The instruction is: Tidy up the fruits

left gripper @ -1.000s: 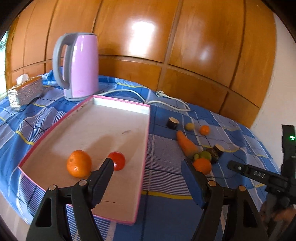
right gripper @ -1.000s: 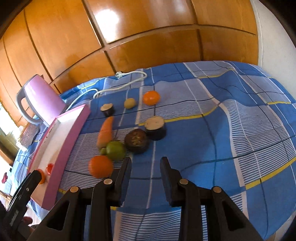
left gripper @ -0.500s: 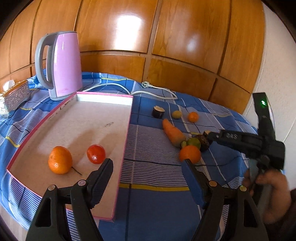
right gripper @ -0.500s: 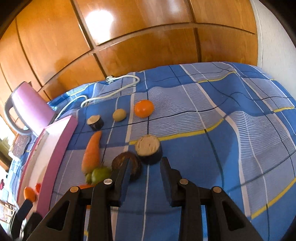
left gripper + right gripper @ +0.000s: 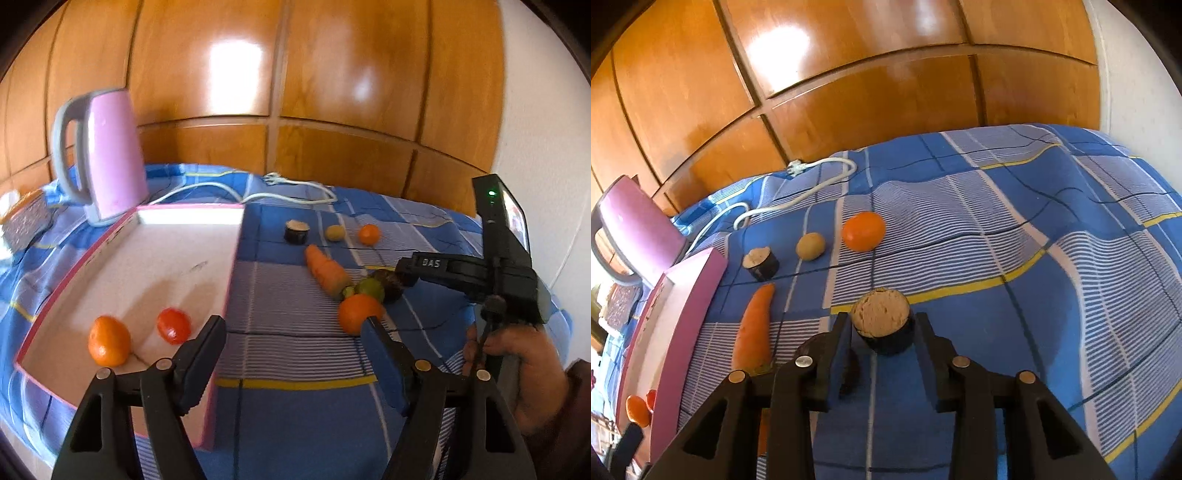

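A pink-rimmed tray [image 5: 155, 258] holds an orange [image 5: 109, 345] and a red tomato [image 5: 173, 325]. On the blue cloth lie a carrot [image 5: 327, 272], a large orange [image 5: 358, 312], a green fruit [image 5: 369, 288], a small orange [image 5: 863, 230], a yellowish fruit [image 5: 810, 246] and dark cut pieces. My left gripper [image 5: 293, 347] is open and empty above the cloth beside the tray. My right gripper [image 5: 882, 338] is open, its jaws on either side of a cut dark piece with a beige top [image 5: 881, 314].
A pink kettle [image 5: 105, 155] stands behind the tray, its white cord [image 5: 258, 192] lying across the cloth. A silver box [image 5: 24, 225] sits at the far left. A wooden panel wall rises behind. Another dark cut piece [image 5: 761, 260] lies near the tray's corner.
My right gripper has moved forward over the fruit cluster until its jaws flank the beige-topped cut piece. The left gripper's view has swung right and stays open.
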The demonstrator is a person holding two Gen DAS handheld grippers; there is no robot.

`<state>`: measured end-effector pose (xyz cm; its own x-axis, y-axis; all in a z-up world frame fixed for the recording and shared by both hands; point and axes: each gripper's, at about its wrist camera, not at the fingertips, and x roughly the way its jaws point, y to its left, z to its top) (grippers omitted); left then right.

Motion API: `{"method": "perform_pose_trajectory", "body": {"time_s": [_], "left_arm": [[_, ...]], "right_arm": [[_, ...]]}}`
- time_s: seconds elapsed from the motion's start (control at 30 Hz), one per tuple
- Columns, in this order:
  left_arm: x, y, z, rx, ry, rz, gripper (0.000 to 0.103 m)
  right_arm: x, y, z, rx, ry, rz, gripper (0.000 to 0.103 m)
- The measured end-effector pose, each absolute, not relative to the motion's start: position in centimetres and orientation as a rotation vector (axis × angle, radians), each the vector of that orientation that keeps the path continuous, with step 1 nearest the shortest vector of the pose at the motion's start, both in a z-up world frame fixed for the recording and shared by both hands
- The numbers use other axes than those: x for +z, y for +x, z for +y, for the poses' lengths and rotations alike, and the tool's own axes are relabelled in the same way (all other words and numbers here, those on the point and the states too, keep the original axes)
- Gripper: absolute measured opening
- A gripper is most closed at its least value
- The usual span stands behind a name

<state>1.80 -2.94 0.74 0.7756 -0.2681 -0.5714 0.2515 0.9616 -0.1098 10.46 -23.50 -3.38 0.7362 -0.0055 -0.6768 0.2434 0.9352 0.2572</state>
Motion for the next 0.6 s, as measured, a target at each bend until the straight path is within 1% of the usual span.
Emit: {"method": "perform_pose_trajectory", "body": {"time_s": [0.1, 0.17, 0.3, 0.47, 0.53, 0.6], "left_arm": [[0.2, 2.9, -3.9, -0.314, -0.024, 0.669, 0.075], [-0.3, 3.8, -4.6, -0.335, -0.037, 0.708, 0.073], [-0.8, 5.0, -6.0, -0.372, -0.033, 0.738, 0.073], [-1.8, 6.6, -7.9, -0.404, -0.013, 0.791, 0.065], [-2.2, 7.3, -8.5, -0.409, -0.016, 0.806, 0.06], [-2.6, 8.1, -9.0, -0.404, -0.016, 0.823, 0.059]], "right_arm": [[-3.4, 10.3, -24.0, -0.159, 0.356, 0.734, 0.034], [-3.3, 10.4, -23.9, -0.161, 0.347, 0.736, 0.034], [-3.3, 10.4, -23.7, -0.163, 0.334, 0.739, 0.035], [-3.4, 10.4, -23.8, -0.161, 0.337, 0.738, 0.035], [-3.5, 10.4, -23.8, -0.162, 0.339, 0.741, 0.035], [-4.0, 10.8, -24.0, -0.16, 0.353, 0.771, 0.036]]}}
